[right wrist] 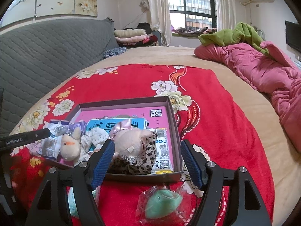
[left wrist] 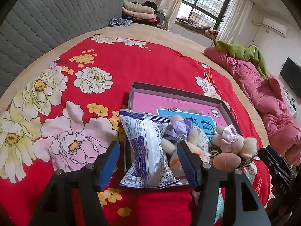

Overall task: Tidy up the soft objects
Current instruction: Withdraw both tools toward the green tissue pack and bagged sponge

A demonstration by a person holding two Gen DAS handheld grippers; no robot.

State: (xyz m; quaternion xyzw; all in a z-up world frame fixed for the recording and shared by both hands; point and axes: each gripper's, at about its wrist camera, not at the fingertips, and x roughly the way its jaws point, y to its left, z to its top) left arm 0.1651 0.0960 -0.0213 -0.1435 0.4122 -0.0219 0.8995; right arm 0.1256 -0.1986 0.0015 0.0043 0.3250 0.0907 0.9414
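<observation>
A shallow cardboard box [left wrist: 180,92] [right wrist: 174,111] with a pink printed floor lies on the red floral blanket. In it are a white and blue snack bag [left wrist: 146,148] [right wrist: 50,141], a cream plush with a purple bow [left wrist: 178,131] [right wrist: 70,145], a plush with a pink bow and leopard cloth [left wrist: 233,146] [right wrist: 131,143], and a yellow-edged packet [right wrist: 162,150]. My left gripper [left wrist: 148,150] is open, its fingers either side of the snack bag. My right gripper [right wrist: 146,148] is open above the box's near edge. A green soft piece in clear wrap [right wrist: 161,203] lies on the blanket below it.
The red blanket [left wrist: 150,64] [right wrist: 225,124] covers a beige bed. A pink quilt [left wrist: 263,94] [right wrist: 272,71] with a green cloth lies along the right. A grey quilted headboard [left wrist: 47,18] stands at the left. Folded clothes [right wrist: 131,34] are stacked at the back.
</observation>
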